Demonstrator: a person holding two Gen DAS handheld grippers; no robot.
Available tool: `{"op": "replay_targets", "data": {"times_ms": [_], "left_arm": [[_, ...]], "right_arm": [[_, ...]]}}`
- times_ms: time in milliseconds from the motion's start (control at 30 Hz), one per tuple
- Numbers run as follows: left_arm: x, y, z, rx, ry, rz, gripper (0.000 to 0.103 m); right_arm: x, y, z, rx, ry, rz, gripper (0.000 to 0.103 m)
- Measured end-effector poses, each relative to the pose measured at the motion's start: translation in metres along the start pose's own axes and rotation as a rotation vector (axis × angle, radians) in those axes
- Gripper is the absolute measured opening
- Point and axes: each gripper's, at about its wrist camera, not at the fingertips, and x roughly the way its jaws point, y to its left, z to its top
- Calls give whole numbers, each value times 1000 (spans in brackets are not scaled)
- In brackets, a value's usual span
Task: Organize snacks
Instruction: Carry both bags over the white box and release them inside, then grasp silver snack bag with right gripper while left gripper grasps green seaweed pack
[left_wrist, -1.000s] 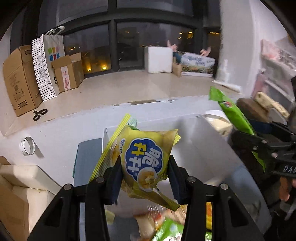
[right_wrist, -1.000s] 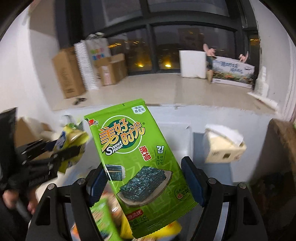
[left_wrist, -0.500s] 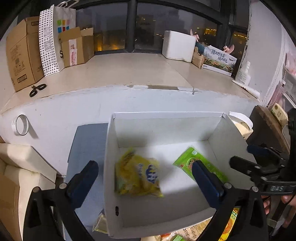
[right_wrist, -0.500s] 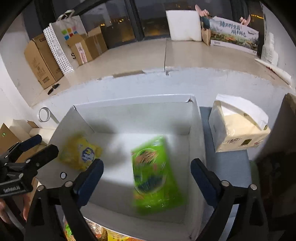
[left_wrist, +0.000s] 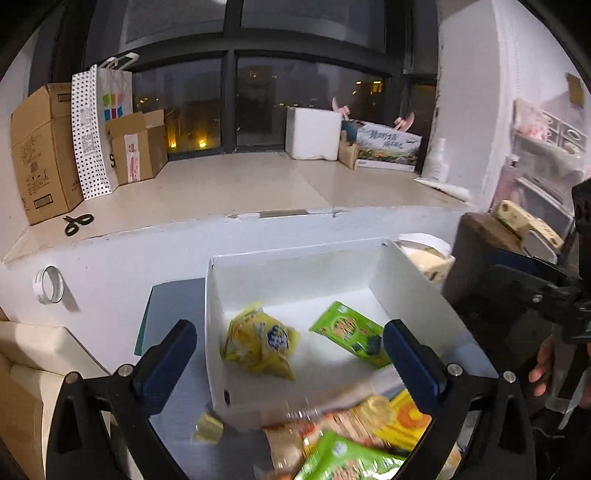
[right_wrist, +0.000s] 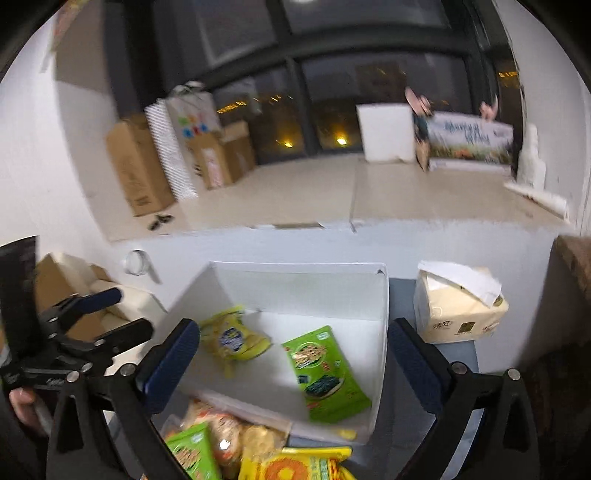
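Your left gripper (left_wrist: 290, 360) and right gripper (right_wrist: 293, 358) have just been opening; both stand spread wide, nothing between the pads. Beyond them, inside the white box (left_wrist: 295, 266), the yellow packet (left_wrist: 258, 341) and green seaweed packet (left_wrist: 349, 332) lie apart.

Both grippers' jaws have just been opening and now stand empty. The yellow packet (left_wrist: 258, 343) and green seaweed packet (left_wrist: 351, 334), gripped a second ago, now lie in the white box (left_wrist: 295, 258).
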Motion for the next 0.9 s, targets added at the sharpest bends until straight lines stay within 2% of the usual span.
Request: {"op": "replay_targets", "data": {"times_ms": [133,200,267,367,467,567,667,733,833,900], "left_arm": [[-37,-6,-24,14,-7,-27,103],[-53,-11,-41,45,13,-43,103],[-68,-15,-58,64,32,-28,103],[-87,-15,-77,38,36,-17,103],[-96,-13,-95,-20,39,-6,103],[-91,-11,-111,-79,93,-45,103],[-88,-12,-123,-99,108,-49,103],[-85,-14,-126,-104,114,-57,103],[-83,-19,-128,-97,124,-89,103],[-83,-25,-128,-72,124,-80,103]], "right_arm": [[-49,2,-26,-44,-77,105,103],[-64,5,-45,-70,-90,116,103],[-75,5,-65,-98,-60,125,103],[-86,6,-101,-117,31,133,103],[-90,2,-135,-96,84,106,103],[-92,-3,-166,-87,122,70,103],[-88,-7,-191,-178,191,-37,103],[-82,-11,-203,-247,222,-101,103],[-75,-21,-205,-246,236,-116,103],[-66,-30,-205,-221,250,-113,103]]}}
